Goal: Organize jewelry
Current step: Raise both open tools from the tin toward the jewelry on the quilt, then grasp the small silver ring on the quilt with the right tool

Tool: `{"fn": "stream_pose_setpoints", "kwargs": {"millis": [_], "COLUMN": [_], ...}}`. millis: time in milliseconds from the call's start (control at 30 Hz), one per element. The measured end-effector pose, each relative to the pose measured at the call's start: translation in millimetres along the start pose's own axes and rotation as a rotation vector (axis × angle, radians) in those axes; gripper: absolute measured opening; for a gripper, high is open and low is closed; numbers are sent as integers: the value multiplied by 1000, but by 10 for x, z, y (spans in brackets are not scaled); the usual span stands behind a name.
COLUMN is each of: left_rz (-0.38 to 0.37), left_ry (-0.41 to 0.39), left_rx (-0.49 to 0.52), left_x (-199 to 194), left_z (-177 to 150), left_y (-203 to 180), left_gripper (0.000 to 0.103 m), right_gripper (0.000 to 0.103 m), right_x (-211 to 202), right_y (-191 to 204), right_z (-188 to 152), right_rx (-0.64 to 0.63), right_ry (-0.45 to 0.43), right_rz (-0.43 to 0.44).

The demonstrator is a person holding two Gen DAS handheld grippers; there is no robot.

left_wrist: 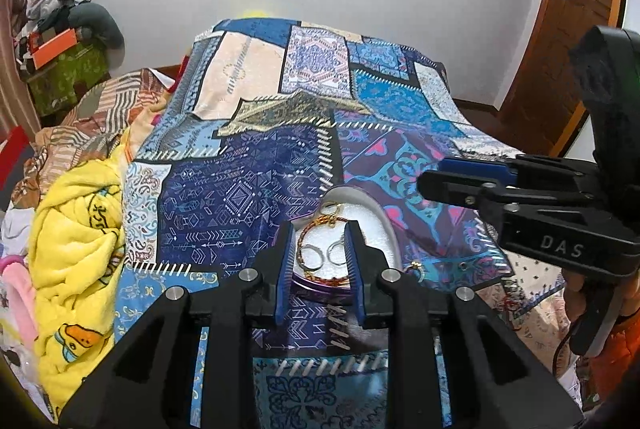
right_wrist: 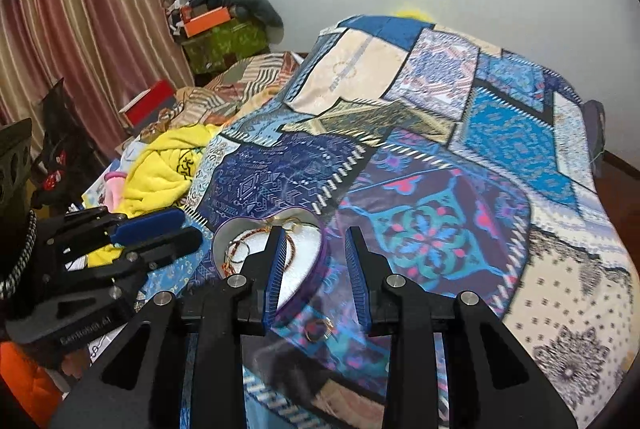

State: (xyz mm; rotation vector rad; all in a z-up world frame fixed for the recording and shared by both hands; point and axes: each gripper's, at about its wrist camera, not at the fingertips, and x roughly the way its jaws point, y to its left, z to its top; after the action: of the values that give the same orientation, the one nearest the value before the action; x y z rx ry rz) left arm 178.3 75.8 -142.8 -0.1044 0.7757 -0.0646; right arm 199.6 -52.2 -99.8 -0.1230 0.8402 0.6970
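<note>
Left gripper (left_wrist: 320,269) fingers spread, empty, hovering over heart-shaped box (left_wrist: 386,225) holding bracelets (left_wrist: 316,229) and silver rings (left_wrist: 310,255). Gold ring (right_wrist: 318,327) on quilt (right_wrist: 460,149) right of box, between right gripper (right_wrist: 316,277) wide, empty fingers.

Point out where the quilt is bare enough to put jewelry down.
Bare: the quilt right of the heart-shaped box, and beyond it toward the wall. Crowded: the yellow blanket at left, and before the right claw, where a ring lies.

heart box (left_wrist: 384,217) on the bed quilt (left_wrist: 248,189), holding bracelet (left_wrist: 316,229) and two rings (left_wrist: 320,253); loose ring (right_wrist: 318,329) on quilt just right of box; yellow blanket (left_wrist: 76,229) at left
</note>
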Motion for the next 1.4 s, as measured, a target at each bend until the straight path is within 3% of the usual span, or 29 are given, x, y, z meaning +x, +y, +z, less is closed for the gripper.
{"fn": "stream_pose_setpoints", "kwargs": {"millis": [133, 500, 967, 1233, 1400], "left_rz": [-8, -72, -125, -130, -109], "left_ry": [-18, 53, 209, 215, 201], "left_rx": [13, 44, 21, -5, -1], "left_x": [-131, -113, 437, 605, 658], "left_z": [17, -187, -514, -548, -555], "left_y": [-110, -480, -765, -743, -763], "left_gripper": [32, 32, 32, 32, 32], "right_gripper": [27, 28, 28, 28, 23], "right_x": [-217, -421, -86, 210, 264], "right_y": [-86, -413, -529, -550, -512], "right_z": [-43, -359, -831, -896, -904], "right_rx": [8, 76, 84, 48, 10], "right_ry": [-20, 11, 138, 190, 171], "right_rz": [-31, -72, -21, 28, 14]}}
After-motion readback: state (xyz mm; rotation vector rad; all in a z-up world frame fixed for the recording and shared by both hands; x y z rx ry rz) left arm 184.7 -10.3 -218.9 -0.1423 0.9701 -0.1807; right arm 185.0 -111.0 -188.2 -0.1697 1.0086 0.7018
